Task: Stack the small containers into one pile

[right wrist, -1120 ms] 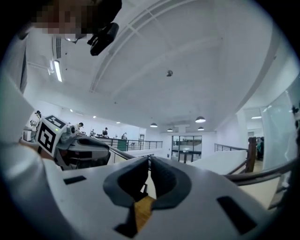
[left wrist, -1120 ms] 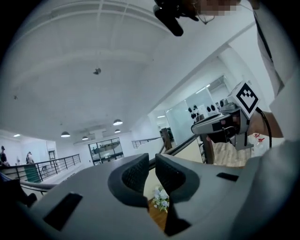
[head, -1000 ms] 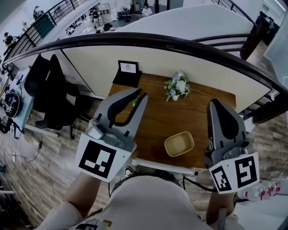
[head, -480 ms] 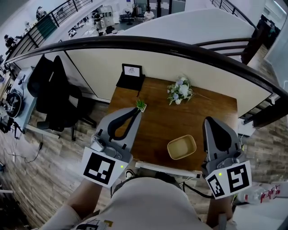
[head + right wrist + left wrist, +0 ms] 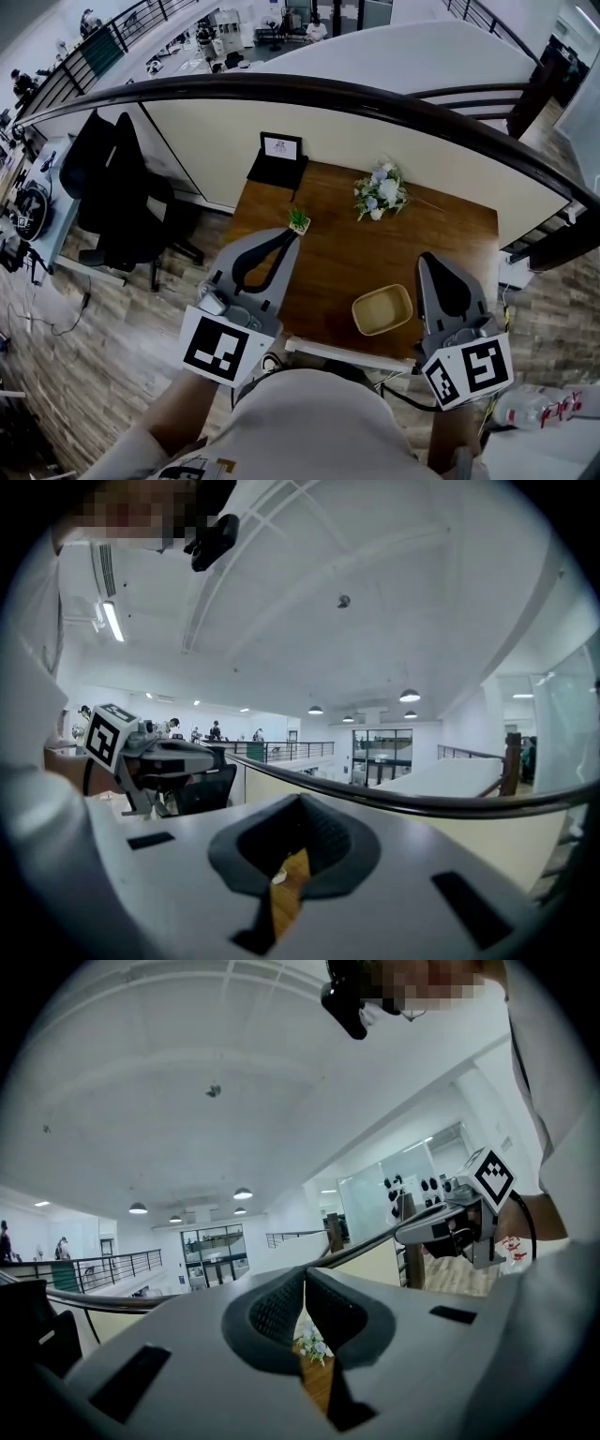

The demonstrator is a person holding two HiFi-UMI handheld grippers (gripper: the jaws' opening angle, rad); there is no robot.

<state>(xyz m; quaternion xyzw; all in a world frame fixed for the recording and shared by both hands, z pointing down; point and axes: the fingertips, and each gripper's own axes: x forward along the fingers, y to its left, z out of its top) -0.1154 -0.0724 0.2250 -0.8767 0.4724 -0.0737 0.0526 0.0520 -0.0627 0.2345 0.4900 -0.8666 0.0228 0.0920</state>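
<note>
- The left gripper [image 5: 285, 240] is closed. In the left gripper view its two dark pads meet with nothing between them.
- Through the slit under those pads, only a bit of the wooden table [image 5: 328, 262] and the bunch of flowers [image 5: 380, 192] shows.
- The right gripper [image 5: 434, 263] is closed too and holds nothing. In the right gripper view its pads are together, with a strip of table wood seen beneath them.
- From the head view, both grippers hang over the near edge of the table, the left one at the near left corner and the right one at the near right corner. Neither touches anything on the table.
- A tan container [image 5: 382, 310] with rounded corners sits open side up on the near right part of the table. It lies between the two grippers and closer to the right one, but apart from it.
- It cannot be told whether this is a single container or several nested together.
- A small green plant [image 5: 298, 220] stands on the left part of the table, just beyond the left gripper's tip.
- The flowers lie towards the far right of the table, and a black-framed picture [image 5: 280, 147] stands at the far left corner.
- A black chair [image 5: 122, 192] stands on the floor to the left of the table.
</note>
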